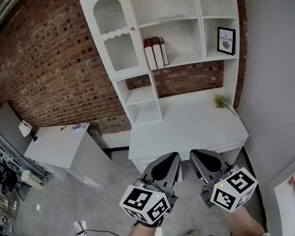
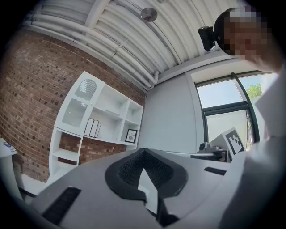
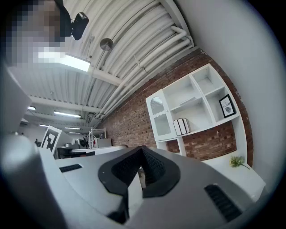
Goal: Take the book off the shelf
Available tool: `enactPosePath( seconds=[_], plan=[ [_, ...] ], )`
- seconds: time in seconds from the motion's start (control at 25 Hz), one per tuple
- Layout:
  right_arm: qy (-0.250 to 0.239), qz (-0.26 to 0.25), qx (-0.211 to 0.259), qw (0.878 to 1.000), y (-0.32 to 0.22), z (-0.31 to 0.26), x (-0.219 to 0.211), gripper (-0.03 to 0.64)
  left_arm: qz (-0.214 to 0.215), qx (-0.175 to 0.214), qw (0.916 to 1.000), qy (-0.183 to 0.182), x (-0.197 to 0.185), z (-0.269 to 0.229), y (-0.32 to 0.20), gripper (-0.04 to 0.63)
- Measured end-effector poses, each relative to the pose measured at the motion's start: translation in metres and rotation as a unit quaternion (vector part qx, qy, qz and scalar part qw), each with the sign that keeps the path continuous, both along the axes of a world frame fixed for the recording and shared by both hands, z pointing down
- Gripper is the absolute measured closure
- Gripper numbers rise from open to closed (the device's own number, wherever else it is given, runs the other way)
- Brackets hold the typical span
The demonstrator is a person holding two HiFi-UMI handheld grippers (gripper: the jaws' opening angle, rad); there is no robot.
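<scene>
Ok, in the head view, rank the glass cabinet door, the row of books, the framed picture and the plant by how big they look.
1. glass cabinet door
2. row of books
3. framed picture, nearly the same as the books
4. plant

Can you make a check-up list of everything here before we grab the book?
Surface: white desk, mostly bare.
Job's things: three books upright on the middle shelf, untouched.
Clutter: small plant on the desk; framed picture in the shelf unit.
Grippers: left gripper and right gripper both shut, empty, held short of the desk.
Cables: power strip with its cable on the floor, left.
Surroundings: brick wall, white side table with lamp.
</scene>
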State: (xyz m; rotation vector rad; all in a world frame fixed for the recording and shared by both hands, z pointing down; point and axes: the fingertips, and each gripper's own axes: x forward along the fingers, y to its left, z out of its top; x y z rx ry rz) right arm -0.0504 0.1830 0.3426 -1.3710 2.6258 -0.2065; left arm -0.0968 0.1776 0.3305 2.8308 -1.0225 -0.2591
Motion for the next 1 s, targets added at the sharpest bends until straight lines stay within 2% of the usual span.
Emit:
enactPosePath(
  seconds=[0.36, 0.52, 0.72, 1.0],
  plan=[
    [-0.009, 0.004, -0.005, 1.000, -0.004, 0.002, 0.027, 0.600, 0.007, -0.003, 1.0000, -0.003, 0.026, 0.003, -0.005, 0.584],
    [-0.038, -0.006, -0.006, 0.999, -0.013, -0.002, 0.032, 0.600, 0.007, -0.006, 0.9999, -0.007, 0.030, 0.001, -0.018, 0.584],
    [-0.070, -0.003, -0.010, 0.997, -0.040, 0.002, 0.038, 0.600, 0.013, -0.009, 0.9999, -0.006, 0.033, 0.008, -0.049, 0.584],
    [-0.078, 0.005, -0.009, 0.997, -0.113, 0.009, 0.034, 0.598, 0.027, -0.002, 0.9996, -0.002, 0.034, 0.016, -0.122, 0.584]
  ],
)
